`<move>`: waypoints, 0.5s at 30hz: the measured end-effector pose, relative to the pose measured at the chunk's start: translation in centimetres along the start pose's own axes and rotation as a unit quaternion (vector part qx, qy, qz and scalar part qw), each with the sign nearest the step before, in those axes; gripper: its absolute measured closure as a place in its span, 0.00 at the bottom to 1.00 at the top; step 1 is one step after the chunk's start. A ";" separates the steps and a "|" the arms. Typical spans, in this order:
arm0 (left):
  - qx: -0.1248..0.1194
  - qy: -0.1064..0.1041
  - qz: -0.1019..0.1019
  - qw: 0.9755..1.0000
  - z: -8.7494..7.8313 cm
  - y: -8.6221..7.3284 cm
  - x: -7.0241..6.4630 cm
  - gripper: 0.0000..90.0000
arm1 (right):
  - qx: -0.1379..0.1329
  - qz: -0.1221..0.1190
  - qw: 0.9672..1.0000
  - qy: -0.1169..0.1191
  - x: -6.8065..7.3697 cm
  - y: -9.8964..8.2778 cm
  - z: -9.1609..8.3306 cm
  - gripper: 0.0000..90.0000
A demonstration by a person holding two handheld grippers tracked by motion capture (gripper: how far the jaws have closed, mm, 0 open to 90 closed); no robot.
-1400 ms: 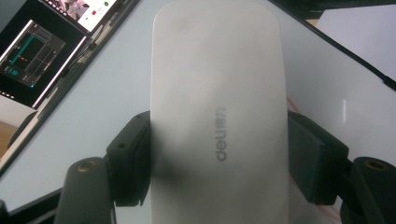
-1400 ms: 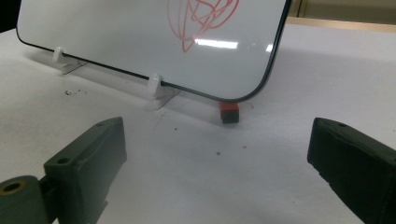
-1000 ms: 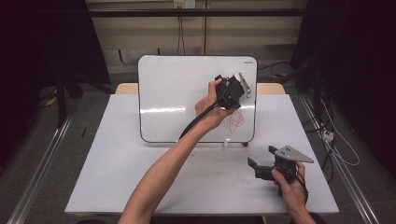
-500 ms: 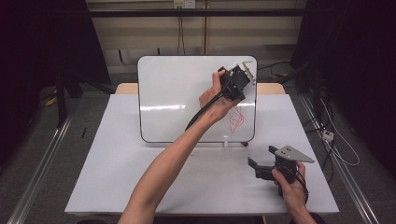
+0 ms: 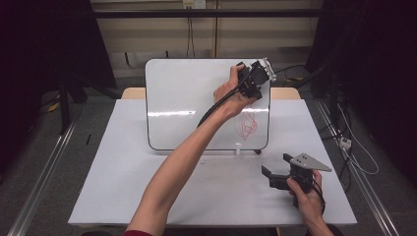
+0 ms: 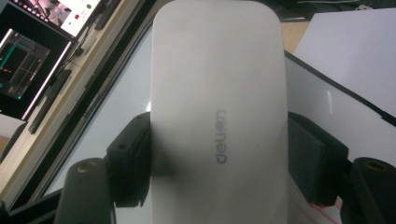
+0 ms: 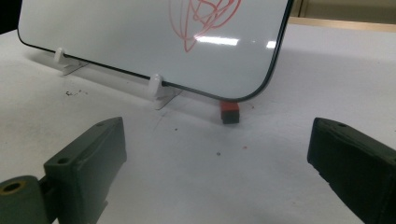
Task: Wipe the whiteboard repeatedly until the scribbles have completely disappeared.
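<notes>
Eraser: I have the white rounded plastic whiteboard eraser point(image 6: 217, 116) clamped in my left gripper point(image 5: 253, 78), held at the upright glossy whiteboard's point(image 5: 187, 98) top right.
Progress: red scribble point(image 5: 247, 123) unwiped, probably untouched.
Right gripper point(image 5: 275, 178): jaws wide, empty, resting on the white table point(image 5: 123, 172).

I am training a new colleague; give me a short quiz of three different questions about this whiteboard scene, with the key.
1. True or false: the left gripper is shut on a white rounded plastic eraser.
2. What colour is the scribble on the upright white whiteboard?
3. The right gripper is: A) open above the white table; B) holding a marker; C) touching the whiteboard.

Key: 1 true; 2 red; 3 A.
</notes>
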State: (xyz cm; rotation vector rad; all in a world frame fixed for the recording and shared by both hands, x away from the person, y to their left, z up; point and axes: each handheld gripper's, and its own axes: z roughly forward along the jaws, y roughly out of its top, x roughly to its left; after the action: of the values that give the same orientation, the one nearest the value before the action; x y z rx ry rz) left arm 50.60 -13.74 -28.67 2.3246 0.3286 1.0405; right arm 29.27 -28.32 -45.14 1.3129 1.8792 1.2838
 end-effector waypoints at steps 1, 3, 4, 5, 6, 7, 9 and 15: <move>0.002 -0.002 0.007 1.000 0.0 0.0 0.0 0.35 | 0.001 -0.002 1.000 0.000 0.0 0.0 0.0 0.05; 0.009 -0.008 0.020 1.000 -0.2 0.1 0.0 0.35 | 0.002 -0.001 1.000 0.000 0.0 0.0 0.0 0.05; 0.009 -0.011 0.016 1.000 -0.2 0.1 -0.1 0.35 | 0.002 -0.001 1.000 0.000 0.0 0.0 0.0 0.05; 0.013 -0.016 0.021 1.000 -0.2 0.0 -0.2 0.35 | 0.002 -0.001 1.000 0.000 0.1 0.0 0.0 0.05; 0.023 -0.020 0.032 0.999 -0.2 0.0 -0.2 0.35 | 0.001 -0.002 1.000 0.001 0.0 0.0 0.0 0.05; 0.025 -0.025 0.035 0.999 -0.1 -0.1 -0.4 0.35 | 0.001 -0.002 1.000 0.000 0.0 0.0 0.0 0.05; 0.026 -0.025 0.037 0.999 -0.1 -0.2 -0.6 0.35 | 0.001 -0.002 1.000 0.000 0.1 0.0 0.0 0.05; 0.030 -0.028 0.044 0.998 -0.3 -0.8 -1.2 0.35 | 0.000 -0.001 1.000 0.000 0.0 0.0 -0.1 0.05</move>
State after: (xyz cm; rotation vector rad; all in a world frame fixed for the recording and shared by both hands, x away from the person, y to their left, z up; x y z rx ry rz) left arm 49.57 -13.50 -29.67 2.4355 0.2414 1.0173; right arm 29.17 -28.32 -45.11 1.3104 1.8806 1.2816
